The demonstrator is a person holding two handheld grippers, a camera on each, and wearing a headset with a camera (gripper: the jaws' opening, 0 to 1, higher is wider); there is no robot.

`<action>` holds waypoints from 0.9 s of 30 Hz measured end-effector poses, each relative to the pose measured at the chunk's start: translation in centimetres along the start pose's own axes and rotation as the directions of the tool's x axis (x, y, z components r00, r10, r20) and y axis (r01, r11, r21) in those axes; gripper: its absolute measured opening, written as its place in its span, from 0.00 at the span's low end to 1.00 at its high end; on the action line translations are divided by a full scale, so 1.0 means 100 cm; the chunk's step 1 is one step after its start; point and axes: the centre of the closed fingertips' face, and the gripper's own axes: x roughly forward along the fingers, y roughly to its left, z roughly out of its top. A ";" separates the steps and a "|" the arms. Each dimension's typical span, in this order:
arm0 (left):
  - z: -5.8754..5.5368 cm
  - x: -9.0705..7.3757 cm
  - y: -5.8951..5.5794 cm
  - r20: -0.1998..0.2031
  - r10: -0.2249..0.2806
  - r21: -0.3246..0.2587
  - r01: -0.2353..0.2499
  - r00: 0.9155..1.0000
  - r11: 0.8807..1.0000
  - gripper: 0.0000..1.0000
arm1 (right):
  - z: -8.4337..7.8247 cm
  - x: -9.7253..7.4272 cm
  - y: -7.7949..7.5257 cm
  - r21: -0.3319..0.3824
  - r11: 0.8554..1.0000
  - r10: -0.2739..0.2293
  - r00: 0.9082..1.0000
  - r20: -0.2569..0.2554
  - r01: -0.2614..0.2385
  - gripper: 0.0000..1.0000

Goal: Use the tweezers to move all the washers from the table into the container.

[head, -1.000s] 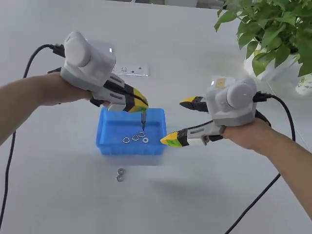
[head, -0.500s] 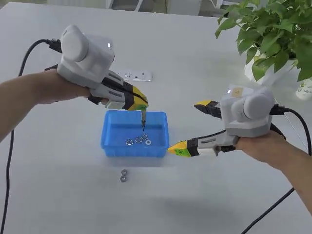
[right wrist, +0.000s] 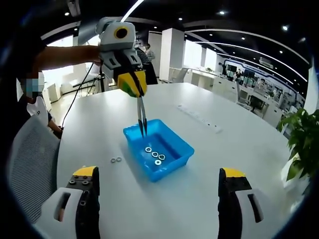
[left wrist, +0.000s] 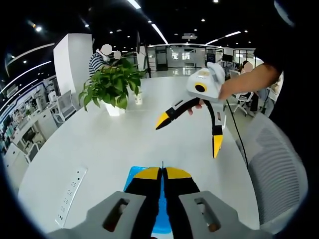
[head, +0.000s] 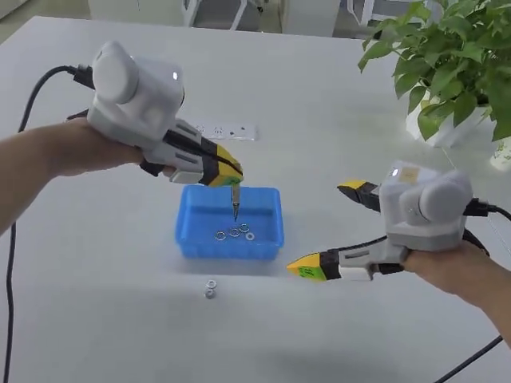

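**Head view: tweezers over container, two washers on table**

Nearest, right gripper [head: 317,226]: yellow-tipped jaws spread wide, nothing between them, hovering right of the container. Two small metal ring washers [head: 210,289] lie side by side on the white table [head: 96,319], just in front of the shallow blue plastic container [head: 231,249]. Three more washers [right wrist: 155,154] lie inside it. Slim metal tweezers [head: 235,203] point down into the container, pinched by the closed jaws of the left gripper [head: 231,174]. Can't tell if the tips hold anything. Beyond: white power strip [head: 227,130], potted green plant [head: 451,56].
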 end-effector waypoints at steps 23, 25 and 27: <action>-0.015 -0.015 -0.039 -0.001 -0.011 0.010 0.011 1.000 1.000 0.05 | -0.007 0.008 0.048 -0.037 0.997 0.069 0.998 0.001 -0.069 0.97; -0.018 -0.016 -0.042 -0.001 -0.013 0.004 0.013 1.000 1.000 0.05 | -0.007 0.010 0.051 -0.042 0.996 0.076 0.997 0.002 -0.076 0.96; -0.021 -0.016 -0.045 -0.002 -0.016 0.001 0.016 1.000 1.000 0.05 | -0.008 0.012 0.055 -0.047 0.995 0.085 0.996 -0.001 -0.085 0.95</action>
